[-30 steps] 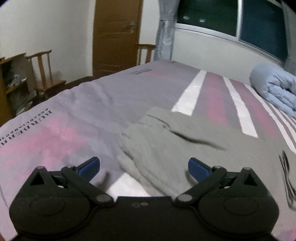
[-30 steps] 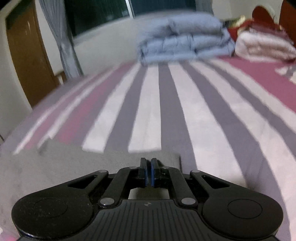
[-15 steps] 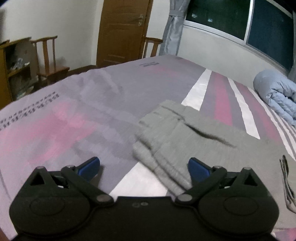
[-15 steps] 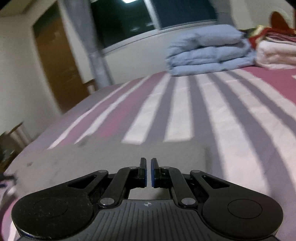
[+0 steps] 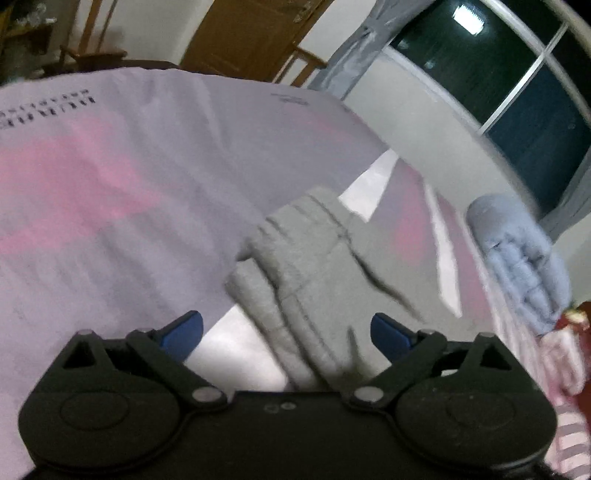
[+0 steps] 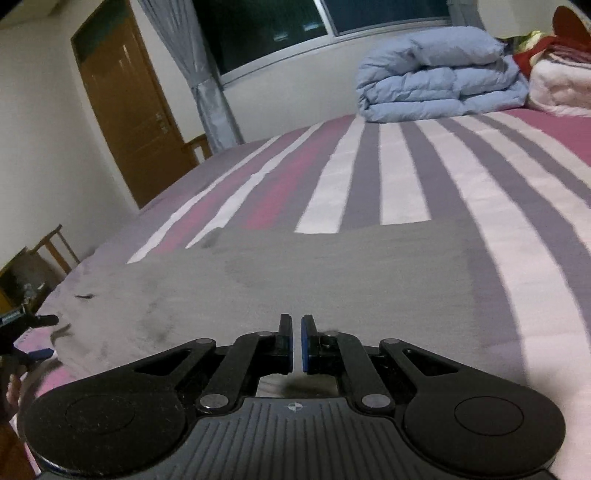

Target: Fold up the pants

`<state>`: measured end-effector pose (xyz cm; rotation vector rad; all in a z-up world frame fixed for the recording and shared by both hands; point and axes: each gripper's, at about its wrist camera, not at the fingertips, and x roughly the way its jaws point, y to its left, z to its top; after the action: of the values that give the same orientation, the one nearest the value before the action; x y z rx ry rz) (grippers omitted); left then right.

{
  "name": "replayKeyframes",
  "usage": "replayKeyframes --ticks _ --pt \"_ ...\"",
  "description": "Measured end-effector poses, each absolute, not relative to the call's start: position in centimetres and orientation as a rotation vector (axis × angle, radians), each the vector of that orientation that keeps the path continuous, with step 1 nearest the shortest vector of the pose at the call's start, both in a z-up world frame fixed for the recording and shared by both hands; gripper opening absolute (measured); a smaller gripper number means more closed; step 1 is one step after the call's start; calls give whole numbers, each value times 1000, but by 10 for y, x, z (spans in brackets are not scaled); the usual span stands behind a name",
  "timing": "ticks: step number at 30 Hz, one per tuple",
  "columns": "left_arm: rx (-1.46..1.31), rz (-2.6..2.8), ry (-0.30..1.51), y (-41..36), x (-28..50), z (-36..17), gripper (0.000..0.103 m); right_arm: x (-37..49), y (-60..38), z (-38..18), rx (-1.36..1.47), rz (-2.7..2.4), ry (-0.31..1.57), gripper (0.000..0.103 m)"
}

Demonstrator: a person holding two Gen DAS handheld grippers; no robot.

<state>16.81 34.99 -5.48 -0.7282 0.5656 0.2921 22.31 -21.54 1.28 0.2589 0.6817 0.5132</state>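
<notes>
Grey pants (image 5: 317, 266) lie on the striped bed, their bunched waistband end toward me in the left wrist view. My left gripper (image 5: 288, 334) is open and empty, its blue pads wide apart just above the waistband end. In the right wrist view the pants (image 6: 314, 280) lie flat as a wide grey panel. My right gripper (image 6: 295, 343) hovers over their near edge with its jaws nearly closed, a thin gap between the pads and nothing in it. The left gripper (image 6: 26, 332) shows at the far left edge of that view.
The bed sheet (image 6: 424, 177) has purple, white and pink stripes. A folded blue duvet (image 6: 439, 74) and a pile of blankets (image 6: 557, 81) sit at the far end. A brown door (image 6: 129, 107), wooden chairs (image 5: 88, 33) and a dark window (image 5: 517, 70) surround the bed.
My left gripper has tilted and drawn back from the waistband end, still open. My right gripper has pulled back and risen, showing more of the flat pants; its jaws stay nearly closed.
</notes>
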Motion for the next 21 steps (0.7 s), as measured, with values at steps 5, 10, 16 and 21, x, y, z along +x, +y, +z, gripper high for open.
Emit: replayKeyframes --ticks 5,10,16,21 --pt "-806 226 520 359 183 -69 86 218 -242 13 268 428 654 6" --pt "-886 183 462 368 193 -83 85 215 -291 16 318 230 600 6" --pt "-890 111 425 376 195 -92 83 215 -341 14 420 91 601 6" --pt "-884 135 483 374 200 -97 25 206 -349 15 441 74 599 6"
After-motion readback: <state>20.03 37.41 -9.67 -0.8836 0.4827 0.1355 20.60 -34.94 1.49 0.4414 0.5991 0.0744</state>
